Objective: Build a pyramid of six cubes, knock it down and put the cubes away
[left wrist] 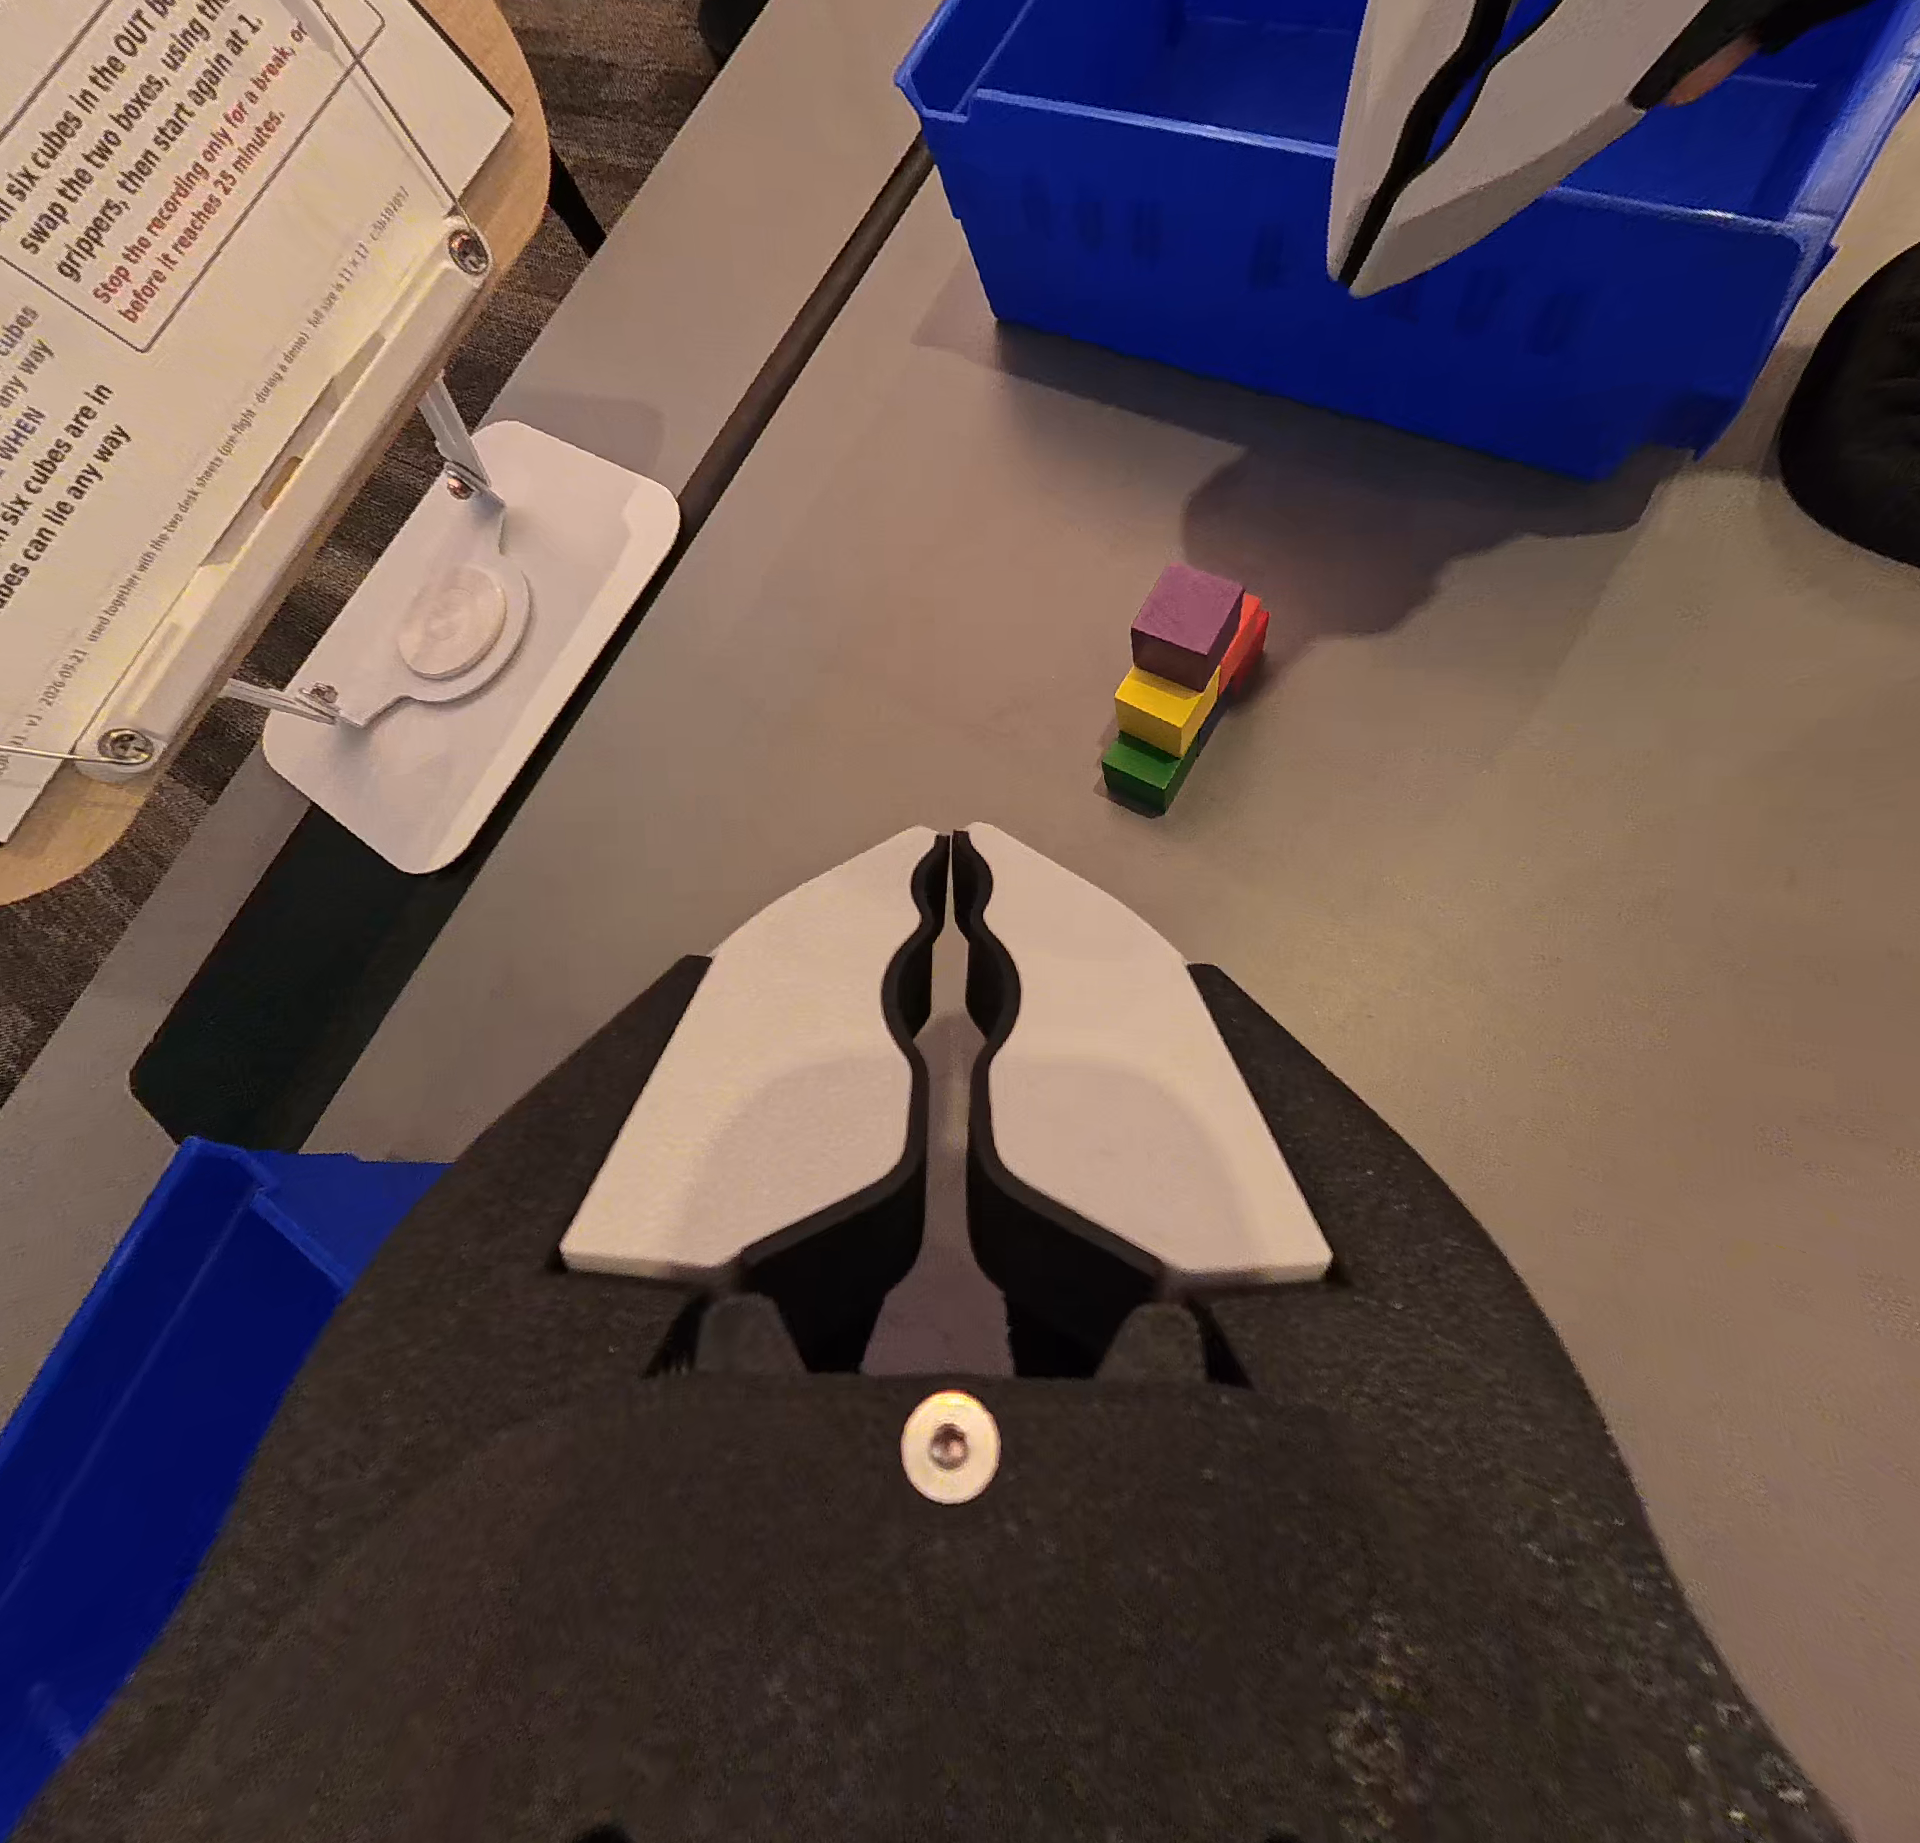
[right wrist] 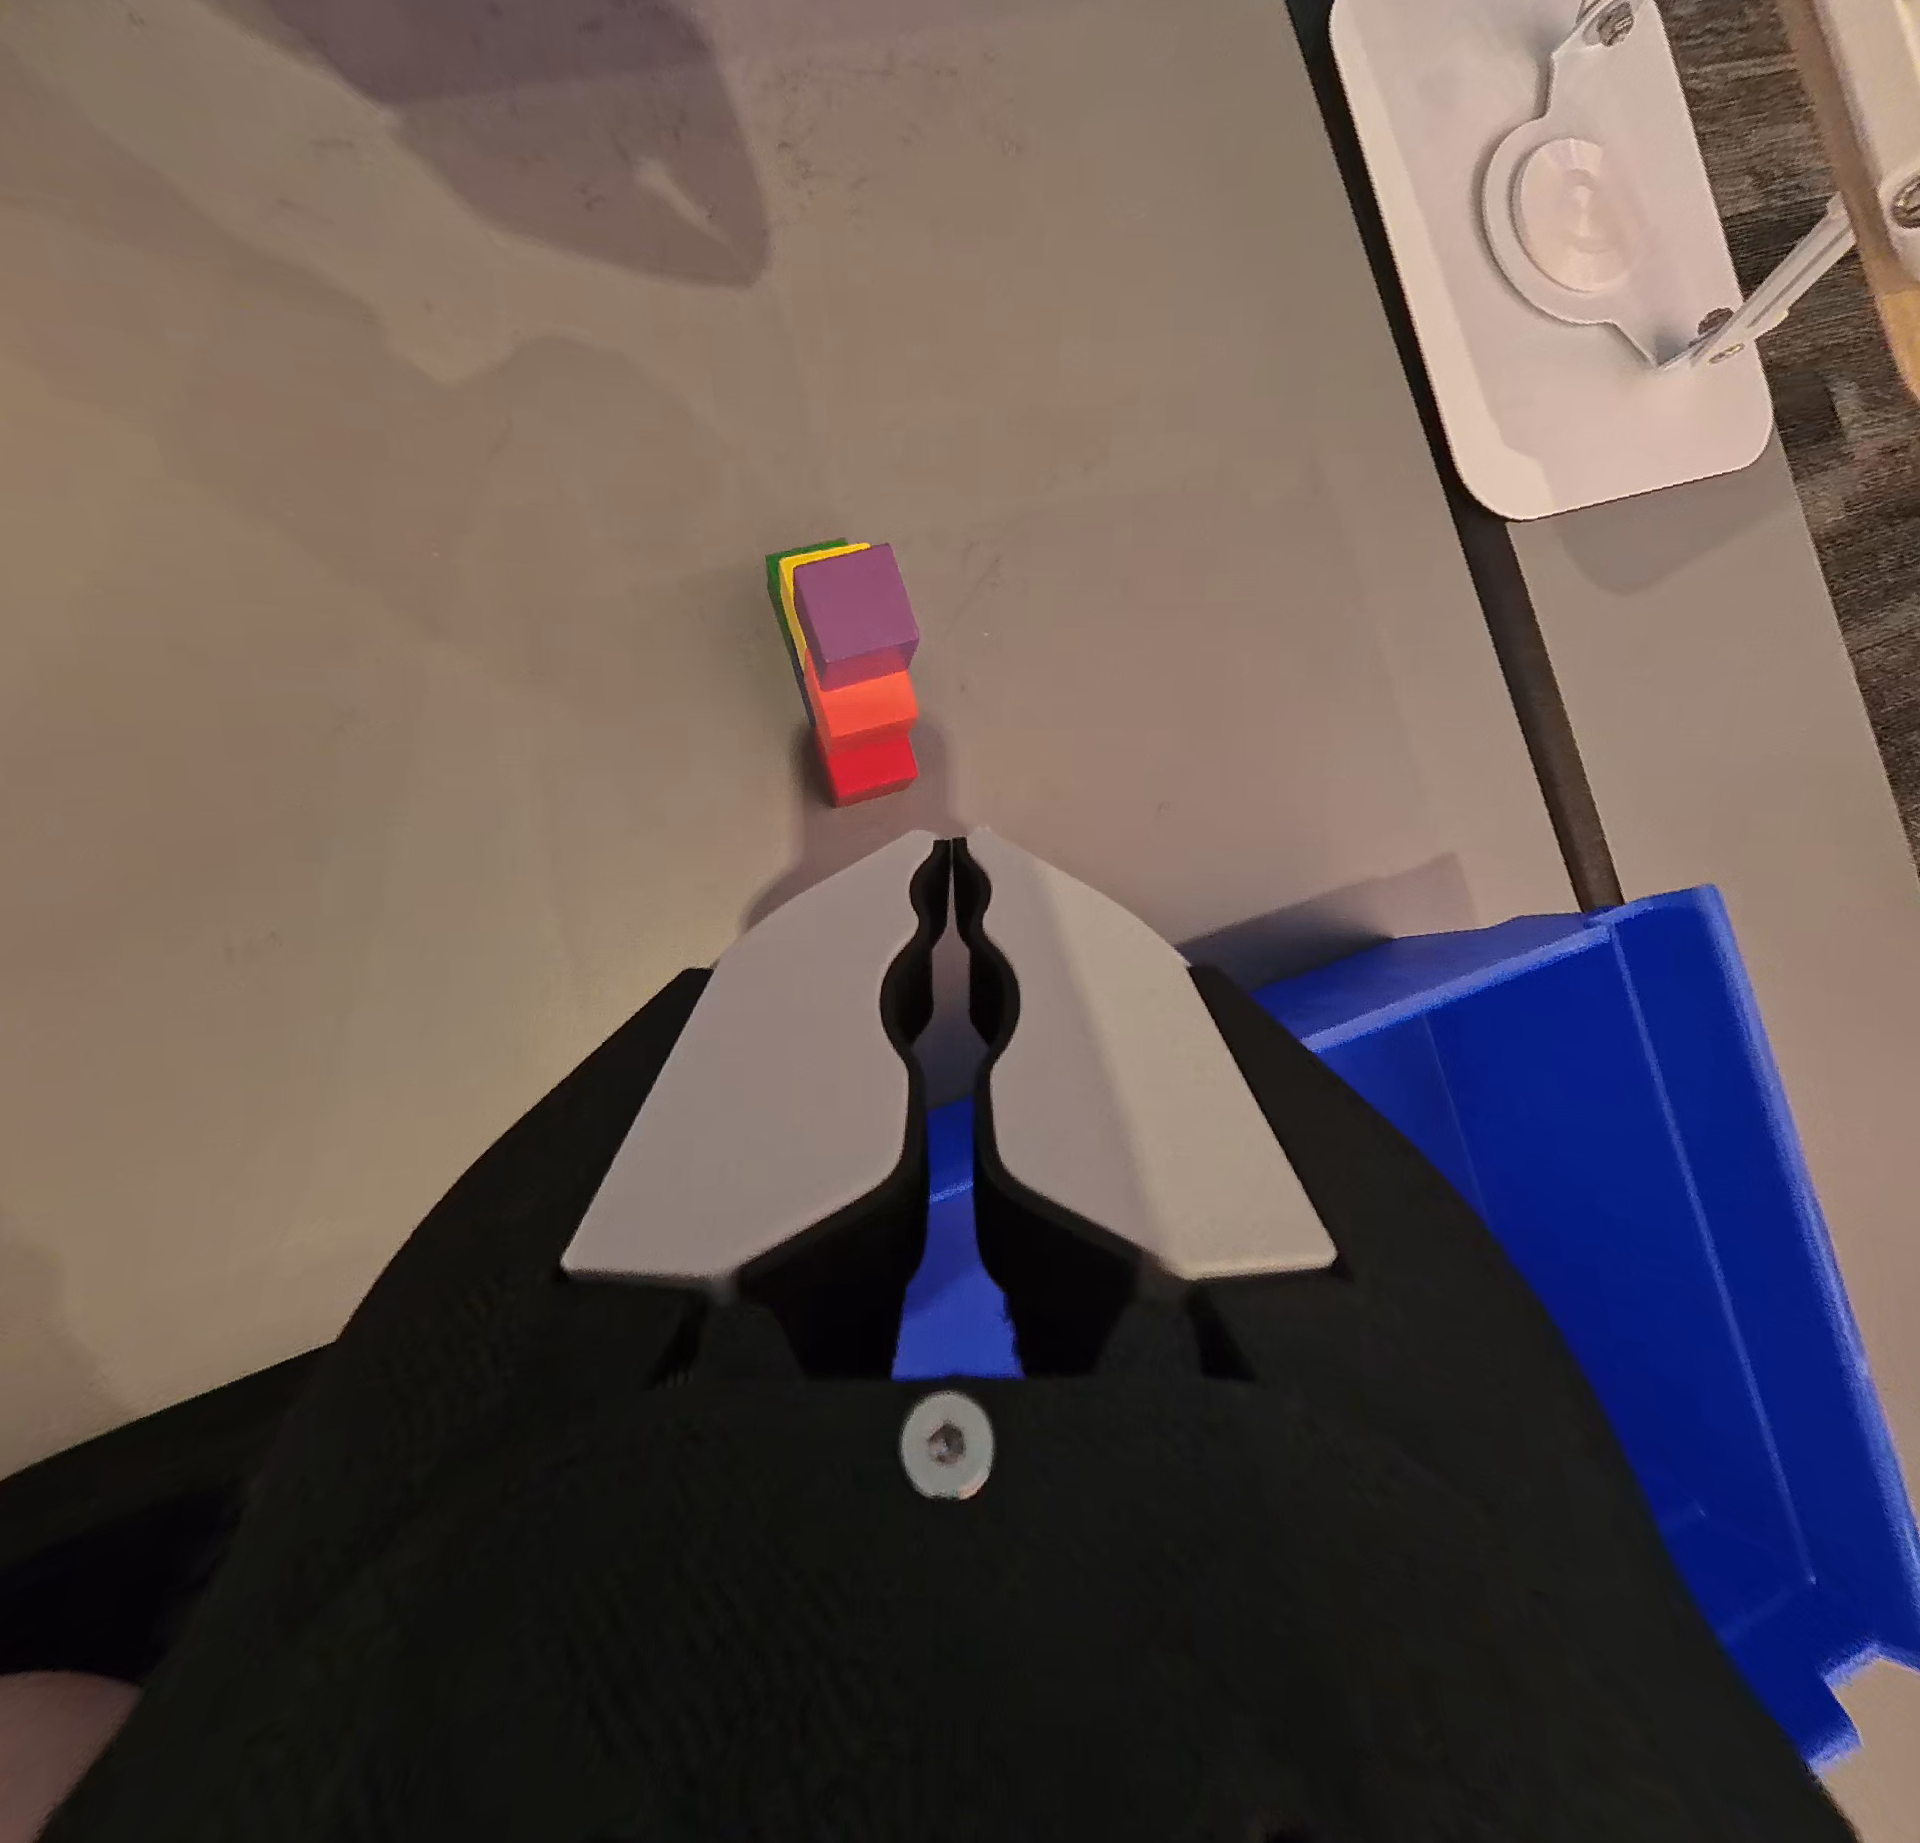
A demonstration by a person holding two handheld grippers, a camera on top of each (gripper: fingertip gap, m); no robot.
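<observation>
The pyramid (left wrist: pixel 1184 687) stands complete on the grey table (left wrist: pixel 1455 962), just right of centre in the left wrist view and at mid-frame in the right wrist view. It is seen end-on from both sides: a purple cube (right wrist: pixel 857 604) crowns it, with yellow (left wrist: pixel 1164 702) over green (left wrist: pixel 1143 770) on one flank and orange (right wrist: pixel 862 707) over red (right wrist: pixel 873 765) on the other; a sliver of blue shows low in the middle, though the sixth cube is mostly hidden.

By my reading the step in hand is the knock-down. It would go best as a low sideways sweep with closed tips against the upper tiers, gentle enough that the cubes scatter only a little and stay on the table, away from the edge and near a bin.

The left hand-held gripper (left wrist: pixel 951 837) has its fingers pressed together with nothing between them, its tips aimed past the green end of the stack, near but apart from it. The right hand-held gripper (right wrist: pixel 951 843) is likewise closed and empty, its tips just short of the red cube. In the left view it hangs at upper right, over a blue bin (left wrist: pixel 1143 183). A second blue bin (left wrist: pixel 156 1378) sits at lower left. A white stand base (right wrist: pixel 1538 235) lies at the table's edge.
</observation>
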